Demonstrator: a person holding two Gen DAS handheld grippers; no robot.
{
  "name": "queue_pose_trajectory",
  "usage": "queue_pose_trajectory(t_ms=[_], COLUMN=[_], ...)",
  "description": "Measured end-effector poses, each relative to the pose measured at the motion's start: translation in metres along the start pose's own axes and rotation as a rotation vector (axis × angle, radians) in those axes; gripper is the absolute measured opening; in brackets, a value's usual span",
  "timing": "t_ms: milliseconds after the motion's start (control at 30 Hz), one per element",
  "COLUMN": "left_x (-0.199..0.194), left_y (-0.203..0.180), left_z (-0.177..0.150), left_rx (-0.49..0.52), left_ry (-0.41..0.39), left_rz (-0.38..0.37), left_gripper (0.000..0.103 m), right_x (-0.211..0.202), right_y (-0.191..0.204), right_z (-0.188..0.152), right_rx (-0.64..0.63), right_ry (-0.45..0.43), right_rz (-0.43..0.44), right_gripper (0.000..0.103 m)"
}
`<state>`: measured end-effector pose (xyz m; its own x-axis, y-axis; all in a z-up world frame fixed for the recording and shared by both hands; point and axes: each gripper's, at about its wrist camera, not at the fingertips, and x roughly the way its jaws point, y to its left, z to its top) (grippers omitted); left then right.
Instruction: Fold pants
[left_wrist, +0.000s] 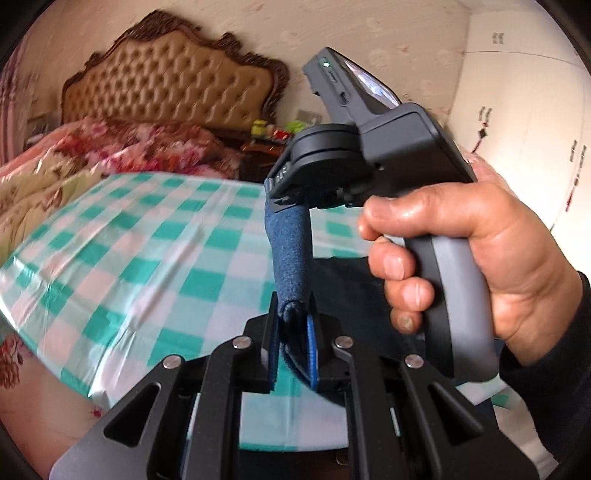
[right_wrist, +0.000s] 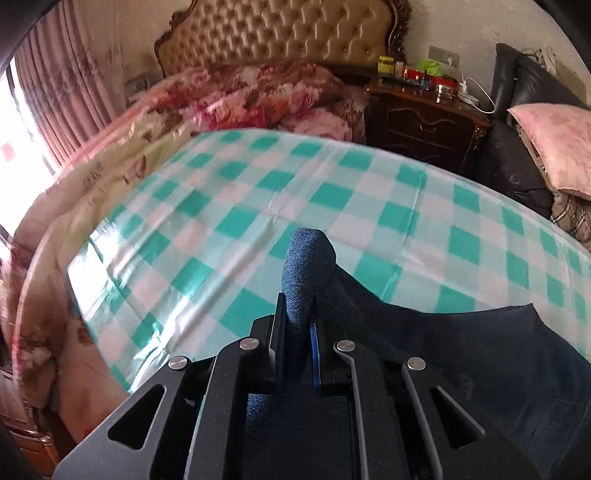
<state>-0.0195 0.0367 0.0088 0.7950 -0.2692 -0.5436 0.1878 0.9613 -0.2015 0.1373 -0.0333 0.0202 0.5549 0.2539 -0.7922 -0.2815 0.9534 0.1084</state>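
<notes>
Two sets of my jaws pinch the blue pants (left_wrist: 291, 258): my left gripper (left_wrist: 293, 334) and right gripper (left_wrist: 295, 192) hold one raised fold above the checkered cloth (right_wrist: 229, 206), whose far half lies bare. My right hand (left_wrist: 461, 251) grips its handle upright.

My left gripper (left_wrist: 293, 325) pinches a rolled edge of the blue pants (left_wrist: 290, 254); the right gripper (left_wrist: 295, 195) clamps its far end.
</notes>
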Motion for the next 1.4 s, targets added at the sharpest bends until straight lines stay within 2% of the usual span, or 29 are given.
queue_pose_trajectory(t_ms=[200,467,600,733,900,1000,1067,1167,1200,1300,1367,1400], left_x=[-0.002,-0.008,-0.006,0.009,0.043,0.076,0.097,0.125,0.130,0.138,0.143,0.146], left_y=[-0.041,-0.100,-0.159,-0.233,-0.332,-0.393,-0.417,-0.442,-0.446,-0.456,-0.461,-0.463], left_z=[0.014,0.031,0.041,0.040,0.014,-0.025,-0.051,-0.088,-0.095,-0.115,-0.121,-0.123], left_rx=[0.088,0.198,0.298,0.393,0.514,0.594,0.637,0.702,0.716,0.785,0.818,0.834], left_ry=[-0.024,-0.047,-0.075,-0.092,-0.079,-0.044,-0.021,0.026,0.035,0.011,0.013,0.016], left_rz=[-0.021,-0.068,-0.122,-0.185,-0.282,-0.328,-0.337,-0.310,-0.300,-0.255,-0.238,-0.230], left_gripper=[0.012,0.012,0.011,0.011,0.011,0.011,0.011,0.011,0.011,0.012,0.014,0.014], right_x=[-0.032,-0.070,-0.093,-0.120,-0.144,-0.143,-0.130,-0.099,-0.092,-0.089,-0.089,-0.089], right_y=[-0.041,-0.109,-0.169,-0.251,-0.358,-0.423,-0.448,-0.469,-0.474,-0.485,-0.487,-0.486], right_z=[-0.004,-0.003,-0.006,-0.025,-0.074,-0.116,-0.136,-0.162,-0.168,-0.177,-0.174,-0.172], right_rx=[0.057,0.170,0.257,0.347,0.460,0.519,0.528,0.525,0.532,0.550,0.538,0.530], right_ry=[-0.062,-0.091,-0.099,-0.124,-0.140,-0.118,-0.085,-0.012,0.006,0.010,0.007,0.011], right_rz=[0.009,0.141,0.248,0.281,0.215,0.136,0.119,0.098,0.104,0.155,0.177,0.175], right_gripper=[0.010,0.010,0.010,0.010,0.010,0.010,0.010,0.013,0.022,0.027,0.037,0.037])
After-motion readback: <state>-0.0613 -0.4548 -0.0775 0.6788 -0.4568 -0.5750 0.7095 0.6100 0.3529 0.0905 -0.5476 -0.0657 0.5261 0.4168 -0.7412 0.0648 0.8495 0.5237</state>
